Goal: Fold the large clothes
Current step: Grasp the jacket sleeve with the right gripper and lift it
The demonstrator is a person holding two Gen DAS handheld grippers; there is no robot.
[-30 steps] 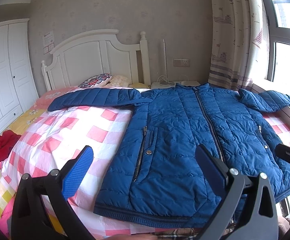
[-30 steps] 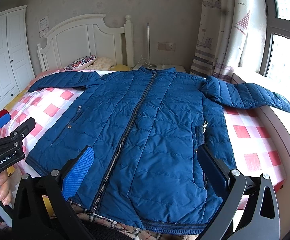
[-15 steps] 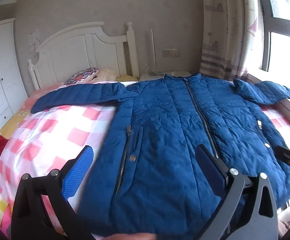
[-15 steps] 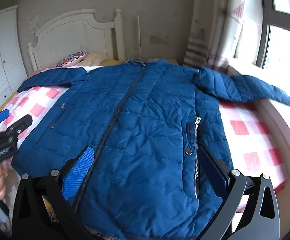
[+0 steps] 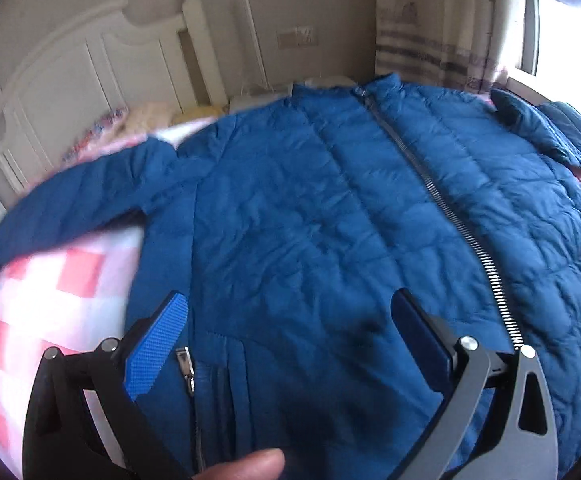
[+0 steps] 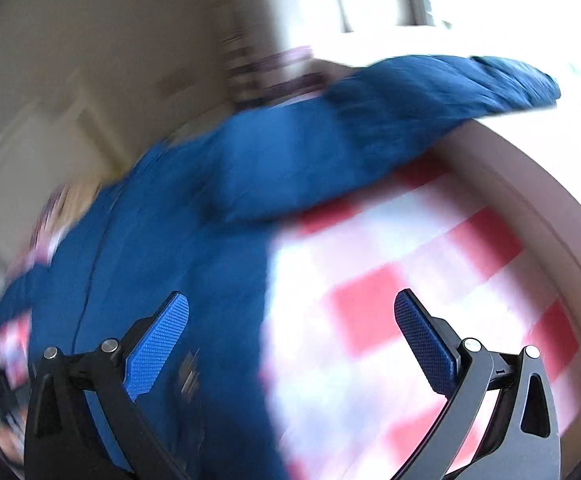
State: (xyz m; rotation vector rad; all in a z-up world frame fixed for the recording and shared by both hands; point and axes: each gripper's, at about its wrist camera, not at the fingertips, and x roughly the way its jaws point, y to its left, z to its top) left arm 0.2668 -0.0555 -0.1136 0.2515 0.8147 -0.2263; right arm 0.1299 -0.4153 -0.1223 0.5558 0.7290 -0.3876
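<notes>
A blue quilted jacket (image 5: pixel 330 208) lies front up on the bed, zipper (image 5: pixel 442 200) closed, both sleeves spread out. My left gripper (image 5: pixel 290 320) hovers open over the jacket's left front panel, just past the pocket zip pull (image 5: pixel 186 364), with nothing between its fingers. In the blurred right wrist view the jacket (image 6: pixel 162 248) fills the left half and its right sleeve (image 6: pixel 430 100) stretches toward the window. My right gripper (image 6: pixel 290 320) is open above the jacket's right side edge, where blue fabric meets the checked sheet.
The pink and white checked sheet (image 5: pixel 50 304) covers the bed. A white headboard (image 5: pixel 90 64) and pillows (image 5: pixel 138 120) stand at the far end. A curtain (image 5: pixel 442 32) and window (image 5: pixel 562 32) are on the right. A fingertip (image 5: pixel 246 466) shows at the bottom edge.
Both grippers have moved forward and lower over the jacket. The right gripper has swung right toward the sleeve and bed edge, blurring its view. Both stay open.
</notes>
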